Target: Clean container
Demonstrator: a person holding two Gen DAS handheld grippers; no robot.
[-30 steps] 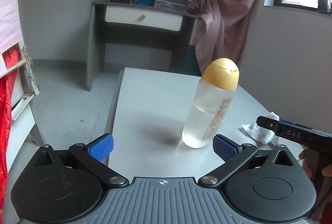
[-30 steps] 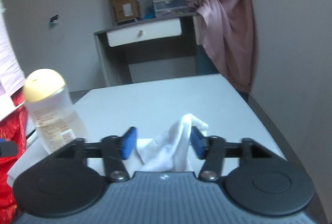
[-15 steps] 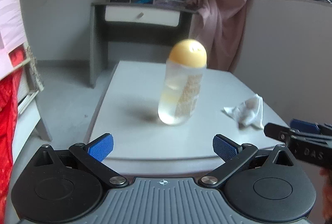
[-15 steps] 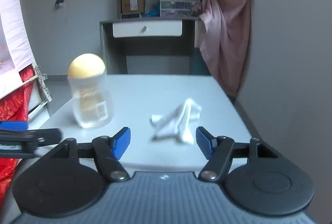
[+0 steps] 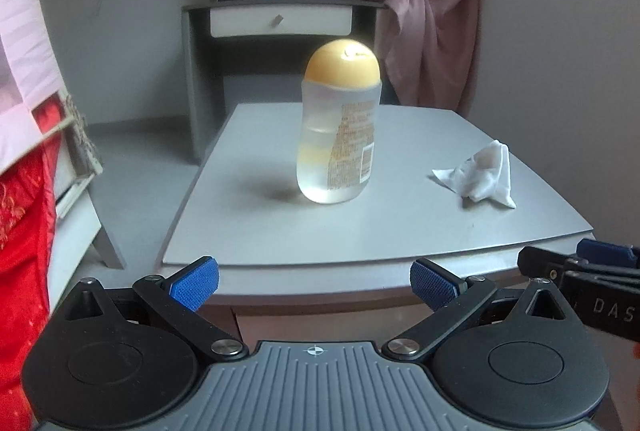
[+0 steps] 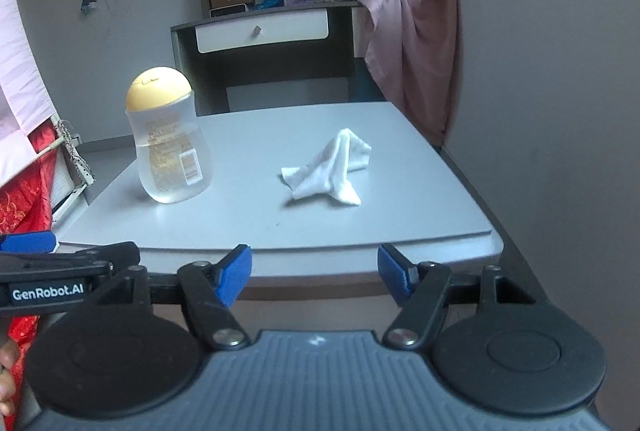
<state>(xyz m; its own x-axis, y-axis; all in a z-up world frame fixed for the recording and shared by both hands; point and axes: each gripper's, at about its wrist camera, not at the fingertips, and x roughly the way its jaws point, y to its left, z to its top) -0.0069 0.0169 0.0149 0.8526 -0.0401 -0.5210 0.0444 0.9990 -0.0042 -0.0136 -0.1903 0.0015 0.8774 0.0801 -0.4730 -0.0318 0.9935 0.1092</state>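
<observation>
Both grippers released, empty, off table edge: left gripper [image 5: 314, 283] faces upright bottle [image 5: 338, 123]; right gripper [image 6: 315, 274] faces crumpled cloth [image 6: 330, 171].

The bottle [image 5: 338, 135] is clear, glossy plastic with a smooth matt yellow cap [image 5: 342, 64] and a printed paper-like label; the rag [image 6: 328, 171] is soft white cloth, crumpled; the table [image 6: 420, 191] has a smooth grey top with a faint sheen; the gripper pads [image 5: 195, 283] are blue and finely textured.
</observation>
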